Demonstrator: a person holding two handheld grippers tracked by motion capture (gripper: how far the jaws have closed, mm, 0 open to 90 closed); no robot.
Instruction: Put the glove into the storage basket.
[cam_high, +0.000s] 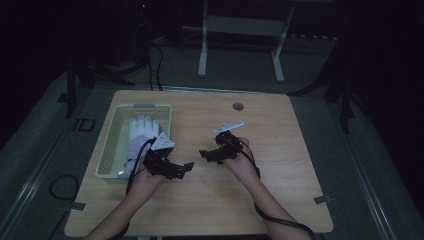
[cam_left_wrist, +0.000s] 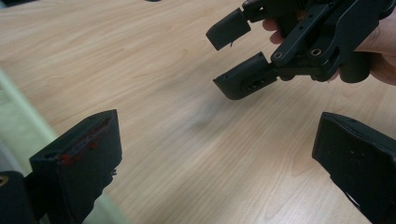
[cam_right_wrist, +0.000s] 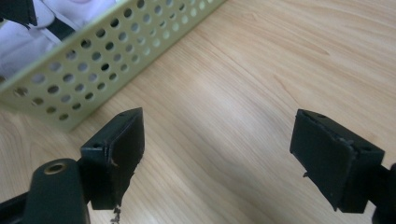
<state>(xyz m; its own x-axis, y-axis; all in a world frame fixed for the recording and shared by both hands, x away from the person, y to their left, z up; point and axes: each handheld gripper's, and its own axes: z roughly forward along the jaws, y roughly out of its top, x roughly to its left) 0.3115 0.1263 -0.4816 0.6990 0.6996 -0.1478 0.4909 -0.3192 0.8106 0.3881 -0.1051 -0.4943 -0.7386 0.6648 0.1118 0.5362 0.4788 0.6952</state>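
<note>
Currently both tools, left tool (cam_high: 186, 167) and right tool (cam_high: 204, 153), stand wide and empty at frame centre; the glove (cam_high: 141, 131) lies inside the basket (cam_high: 111, 134), centre-left.

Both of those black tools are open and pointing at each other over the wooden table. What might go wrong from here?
The left tool and right tool face each other closely, so they might knock jaws. The pale green perforated plastic basket sits right beside the left hand, whose trailing black cable lies over the white glove inside; a pull might snag it.
</note>
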